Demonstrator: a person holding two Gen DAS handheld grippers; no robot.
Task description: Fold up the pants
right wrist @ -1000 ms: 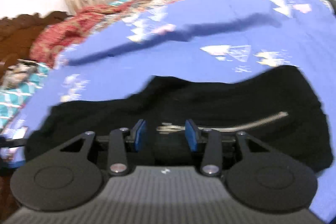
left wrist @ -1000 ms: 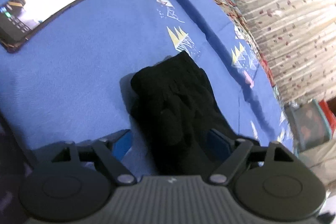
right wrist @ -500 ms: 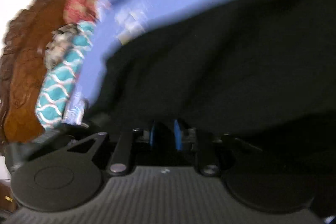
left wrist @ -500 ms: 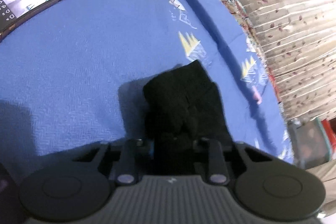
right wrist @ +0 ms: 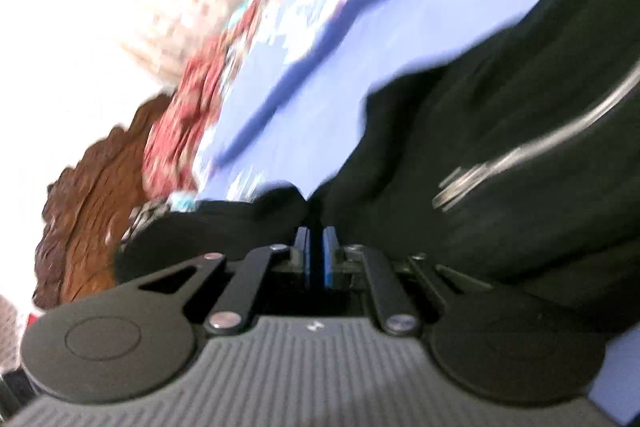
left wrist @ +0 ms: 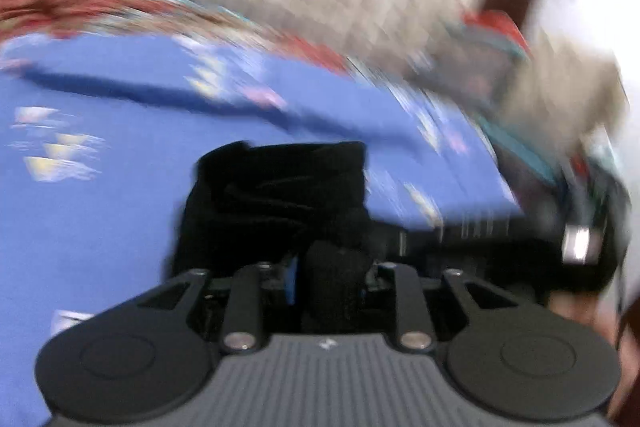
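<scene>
Two claws, each pinching black cloth. Left claw point(left wrist: 326, 277) is clamped on a bunched end of the pants point(left wrist: 280, 187), which lie on the blue bedsheet point(left wrist: 100, 207), long axis running near to far. Right claw point(right wrist: 316, 251), pads nearly together, grips a thin fold by the silver zipper point(right wrist: 532, 151). Beyond: red quilt point(right wrist: 180, 123), carved headboard point(right wrist: 92, 211). Both views blurred.
</scene>
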